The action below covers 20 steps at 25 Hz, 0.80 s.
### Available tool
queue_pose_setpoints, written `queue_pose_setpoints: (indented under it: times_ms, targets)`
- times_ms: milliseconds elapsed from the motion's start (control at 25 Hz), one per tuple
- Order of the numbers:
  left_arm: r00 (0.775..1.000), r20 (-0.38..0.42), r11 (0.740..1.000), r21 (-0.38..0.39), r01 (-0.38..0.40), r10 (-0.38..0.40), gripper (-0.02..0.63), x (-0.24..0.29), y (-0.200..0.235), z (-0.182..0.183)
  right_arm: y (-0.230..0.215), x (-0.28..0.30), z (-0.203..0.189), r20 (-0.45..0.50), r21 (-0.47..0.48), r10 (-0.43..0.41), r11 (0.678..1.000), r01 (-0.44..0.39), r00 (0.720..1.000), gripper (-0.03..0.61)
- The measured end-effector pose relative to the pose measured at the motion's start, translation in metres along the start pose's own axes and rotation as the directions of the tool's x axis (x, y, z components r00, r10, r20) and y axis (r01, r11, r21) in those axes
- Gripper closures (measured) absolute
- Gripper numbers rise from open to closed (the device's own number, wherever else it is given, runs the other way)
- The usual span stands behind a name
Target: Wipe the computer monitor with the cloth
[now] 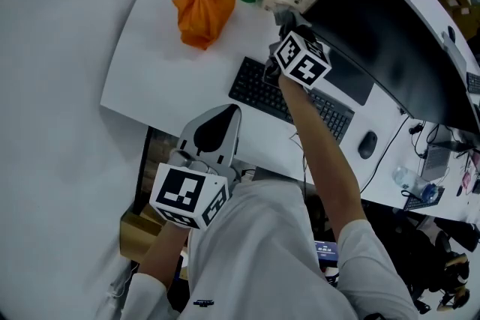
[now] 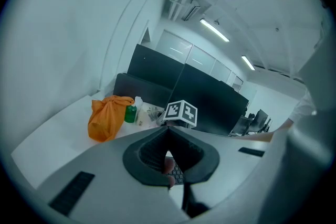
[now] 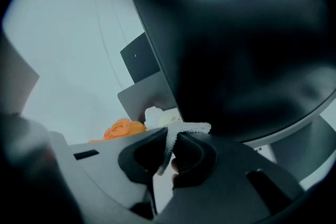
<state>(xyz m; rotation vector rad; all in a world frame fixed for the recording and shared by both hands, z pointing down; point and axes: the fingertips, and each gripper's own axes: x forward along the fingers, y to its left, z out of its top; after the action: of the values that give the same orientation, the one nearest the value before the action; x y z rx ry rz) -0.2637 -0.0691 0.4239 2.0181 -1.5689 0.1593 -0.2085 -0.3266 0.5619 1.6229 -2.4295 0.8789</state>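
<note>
My right gripper (image 3: 176, 136) pinches cloth (image 3: 191, 127) at monitor (image 3: 236, 50) bottom edge, arm outstretched. Left gripper (image 2: 168, 129) jaws together, lower left. Open desk (image 1: 161, 79) beside.

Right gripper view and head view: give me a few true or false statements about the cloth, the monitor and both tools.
1. The right tool is shut on the cloth. True.
2. The left tool holds a second cloth. False: its jaws are together with nothing between them.
3. The orange bundle lies on the keyboard. False: it sits on the desk, apart from the keyboard.
4. The right tool is raised close to the monitor. True.
</note>
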Motion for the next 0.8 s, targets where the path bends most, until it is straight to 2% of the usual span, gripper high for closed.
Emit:
queue_pose_setpoints:
  times_ms: [800]
  targets:
    - [0.996, 0.080, 0.998, 0.039, 0.039, -0.042, 0.600, -0.010, -0.015, 0.032, 0.032, -0.046, 0.089, 0.142, 0.057, 0.027, 0.998, -0.035, 0.989, 0.555]
